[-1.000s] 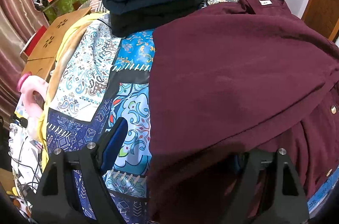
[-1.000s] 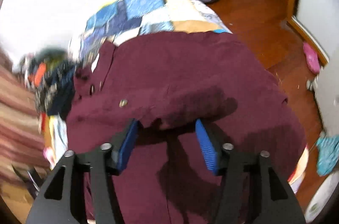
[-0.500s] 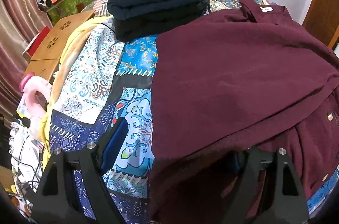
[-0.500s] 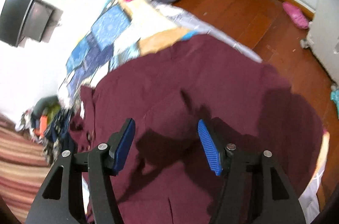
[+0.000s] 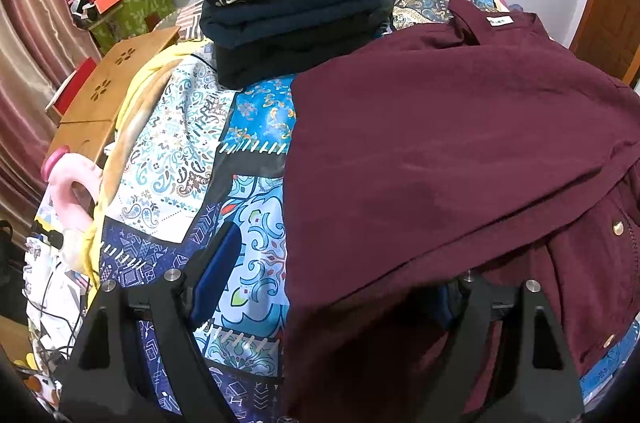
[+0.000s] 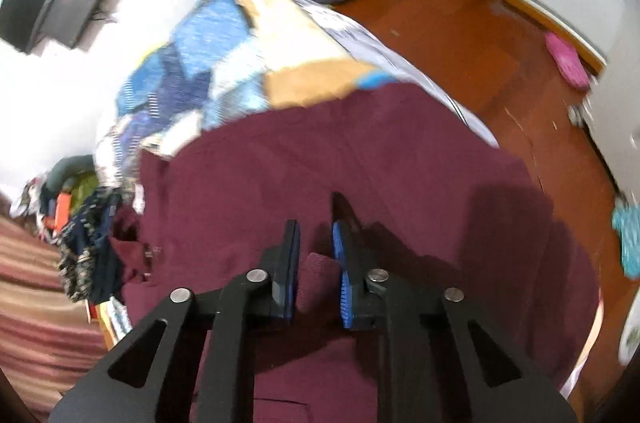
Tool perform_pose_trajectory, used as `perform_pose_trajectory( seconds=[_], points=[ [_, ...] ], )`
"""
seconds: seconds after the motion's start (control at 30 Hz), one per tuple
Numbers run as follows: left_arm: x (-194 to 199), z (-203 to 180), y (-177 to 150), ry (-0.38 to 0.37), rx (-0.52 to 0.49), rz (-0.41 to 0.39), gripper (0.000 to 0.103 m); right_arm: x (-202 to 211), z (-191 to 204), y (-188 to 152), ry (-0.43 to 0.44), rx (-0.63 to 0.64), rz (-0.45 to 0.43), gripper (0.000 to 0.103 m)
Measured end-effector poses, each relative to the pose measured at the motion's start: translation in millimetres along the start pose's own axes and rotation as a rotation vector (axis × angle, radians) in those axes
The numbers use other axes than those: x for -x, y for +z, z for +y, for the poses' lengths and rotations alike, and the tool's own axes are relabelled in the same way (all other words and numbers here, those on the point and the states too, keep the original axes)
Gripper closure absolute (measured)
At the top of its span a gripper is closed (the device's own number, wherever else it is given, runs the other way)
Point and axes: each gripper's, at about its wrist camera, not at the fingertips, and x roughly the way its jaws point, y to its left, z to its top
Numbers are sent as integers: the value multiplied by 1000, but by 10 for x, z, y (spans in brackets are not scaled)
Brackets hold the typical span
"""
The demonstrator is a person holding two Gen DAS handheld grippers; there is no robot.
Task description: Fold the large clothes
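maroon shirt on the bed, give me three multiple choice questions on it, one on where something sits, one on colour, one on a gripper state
1. Where is the stack of folded clothes relative to the maroon shirt in the left wrist view?
A. beyond its upper left corner, on the patchwork bedspread
B. on top of the shirt
C. on the floor

2. What colour are the right gripper pads?
A. red
B. blue
C. white

3. How do the right gripper's jaws stand?
A. wide open, clear of the cloth
B. drawn close, with a fold of the maroon shirt between them
C. closed on a hanger

Answers: 1 A, the stack sits on the bedspread past the shirt's edge. 2 B, both pads show blue. 3 B, the jaws have just been closing and maroon cloth sits in the narrow gap.
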Motion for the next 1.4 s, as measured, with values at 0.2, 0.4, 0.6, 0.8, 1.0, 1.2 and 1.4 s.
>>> perform_pose_trajectory(
  seconds=[0.2, 0.4, 0.6, 0.8, 1.0, 1.2, 1.4],
  points=[
    [26, -44, 32, -28, -5, 1, 22, 604, 532, 157, 38, 217, -194, 92],
    [37, -105, 6, -91, -20, 29, 22, 617, 607, 136, -82, 372, -261, 92],
    [247, -199, 48, -189, -37, 23, 22, 231, 83, 49, -213, 339, -122, 92],
    [546, -391, 299, -218, -62, -60, 22, 432, -377, 23, -238, 269, -86, 92],
    [737, -622, 704, -219, -73, -163, 22, 801, -547, 48, -212, 214, -135, 73],
    [745, -916, 990, -247, -85, -218, 22, 981, -752, -27, -158, 127, -164, 46],
    [580, -1213, 1019, -277, -109, -197, 22, 778, -1142, -252, -82, -3, -55, 46]
  ],
)
